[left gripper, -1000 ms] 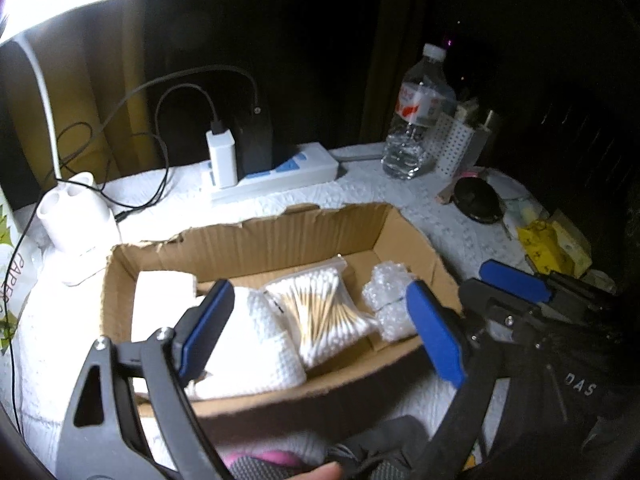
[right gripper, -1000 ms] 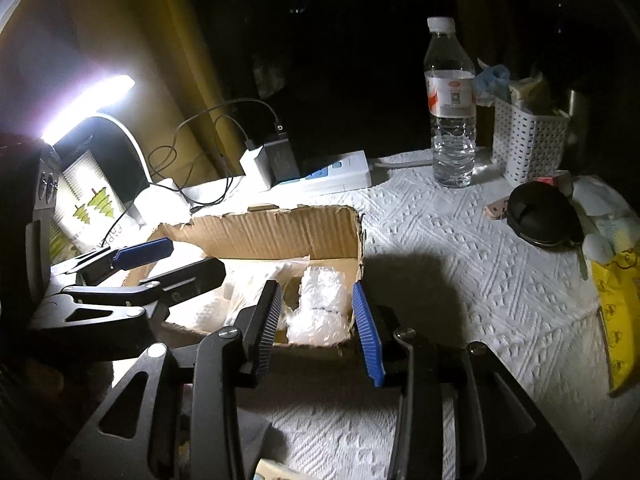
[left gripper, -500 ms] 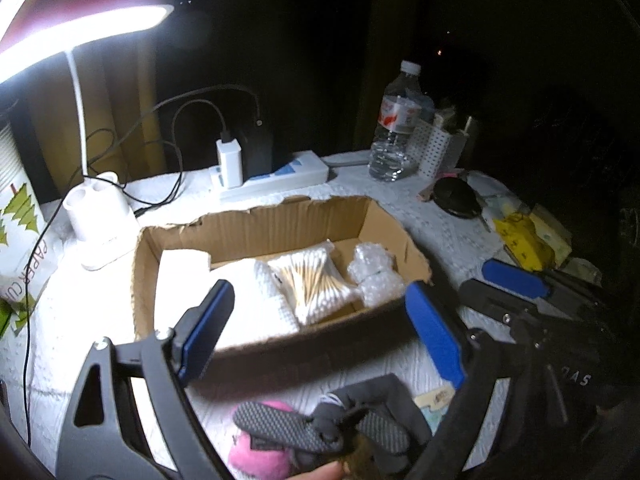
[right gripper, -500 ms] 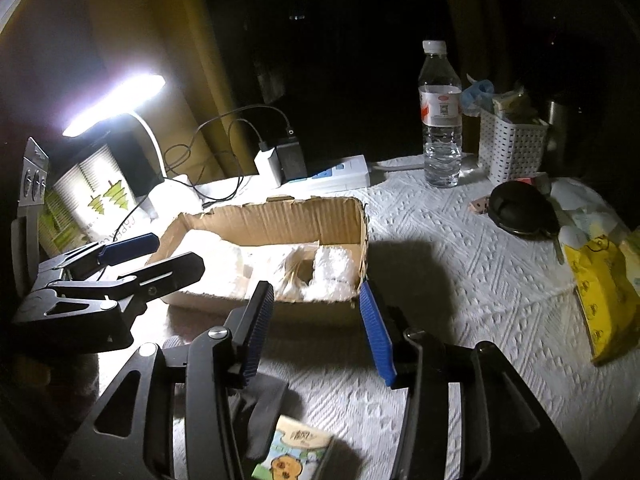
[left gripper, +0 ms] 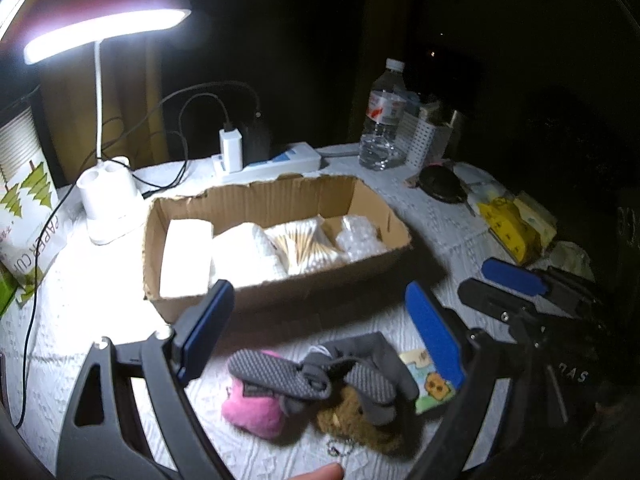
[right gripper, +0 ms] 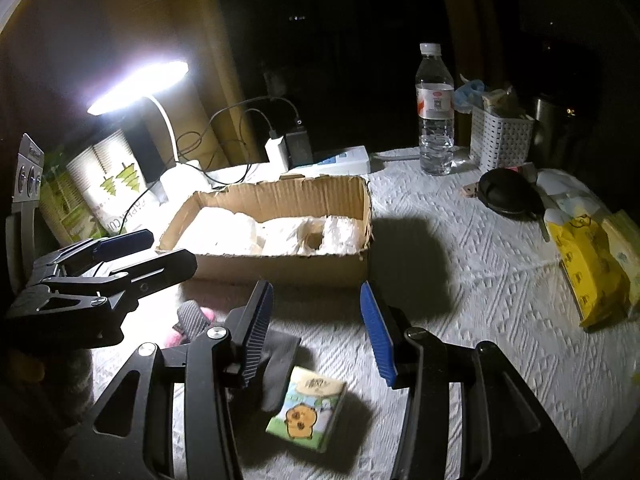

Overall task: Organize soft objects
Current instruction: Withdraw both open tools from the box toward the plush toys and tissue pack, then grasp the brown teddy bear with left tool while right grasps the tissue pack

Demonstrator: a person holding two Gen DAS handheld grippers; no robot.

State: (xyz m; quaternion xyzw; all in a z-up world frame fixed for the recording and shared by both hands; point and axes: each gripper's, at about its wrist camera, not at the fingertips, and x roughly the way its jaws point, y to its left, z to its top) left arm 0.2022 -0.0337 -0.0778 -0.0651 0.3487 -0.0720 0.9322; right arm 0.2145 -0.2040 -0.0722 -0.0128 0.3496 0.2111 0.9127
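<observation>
A cardboard box (left gripper: 276,296) (right gripper: 280,270) on the white tablecloth holds a white pad (left gripper: 186,254), a white cloth (left gripper: 248,254), a bag of cotton swabs (left gripper: 304,246) and bubble wrap (left gripper: 358,240). In front of it lie grey gloves (left gripper: 320,376), a pink plush (left gripper: 252,408), a brown plush (left gripper: 352,420) and a small tissue pack (right gripper: 306,414) (left gripper: 430,384). My left gripper (left gripper: 320,336) is open and empty above the gloves. My right gripper (right gripper: 316,332) is open and empty above the tissue pack.
A lit desk lamp (left gripper: 108,200) stands left of the box, with a paper-cup sleeve (left gripper: 28,216) beside it. Behind are a power strip (left gripper: 272,162), water bottle (right gripper: 434,112) and white basket (right gripper: 500,140). A black case (right gripper: 508,196) and yellow packet (right gripper: 588,268) lie right.
Both grippers have pulled back and up from the box. The gloves, plushes and tissue pack in front of the box have come into view. Both stay open and empty.
</observation>
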